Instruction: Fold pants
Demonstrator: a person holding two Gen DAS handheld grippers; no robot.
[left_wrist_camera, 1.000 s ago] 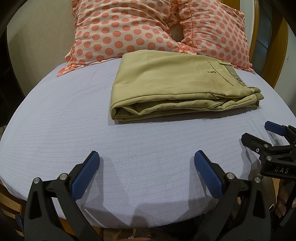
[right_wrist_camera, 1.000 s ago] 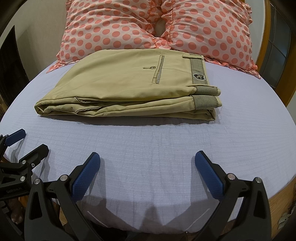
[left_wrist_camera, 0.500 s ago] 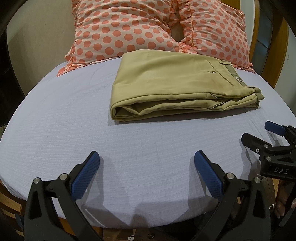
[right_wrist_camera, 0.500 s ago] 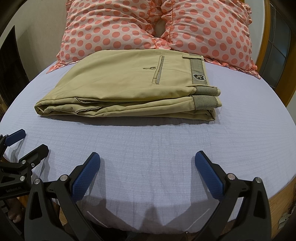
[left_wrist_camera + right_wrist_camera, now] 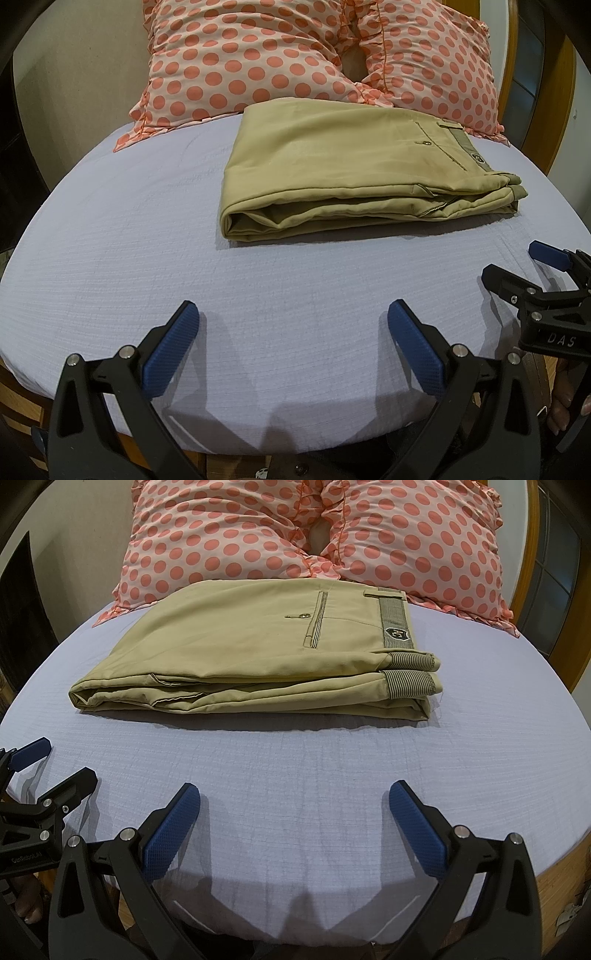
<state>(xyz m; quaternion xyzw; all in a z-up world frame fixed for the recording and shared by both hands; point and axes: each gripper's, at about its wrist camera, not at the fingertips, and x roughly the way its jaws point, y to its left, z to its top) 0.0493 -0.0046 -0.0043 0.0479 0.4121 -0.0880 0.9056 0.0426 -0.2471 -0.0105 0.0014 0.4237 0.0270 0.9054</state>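
The khaki pants (image 5: 347, 173) lie folded in a flat stack on the lavender bed sheet (image 5: 147, 240), waistband to the right, also in the right wrist view (image 5: 258, 650). My left gripper (image 5: 291, 343) is open and empty over the near edge of the bed, well short of the pants. My right gripper (image 5: 293, 823) is open and empty, also near the front edge. The right gripper shows at the right of the left wrist view (image 5: 517, 269), and the left gripper at the left of the right wrist view (image 5: 51, 764).
Two pink polka-dot pillows (image 5: 229, 542) (image 5: 424, 539) lean behind the pants at the head of the bed. A wooden bed frame (image 5: 554, 878) shows at the edges. A wall is on the left.
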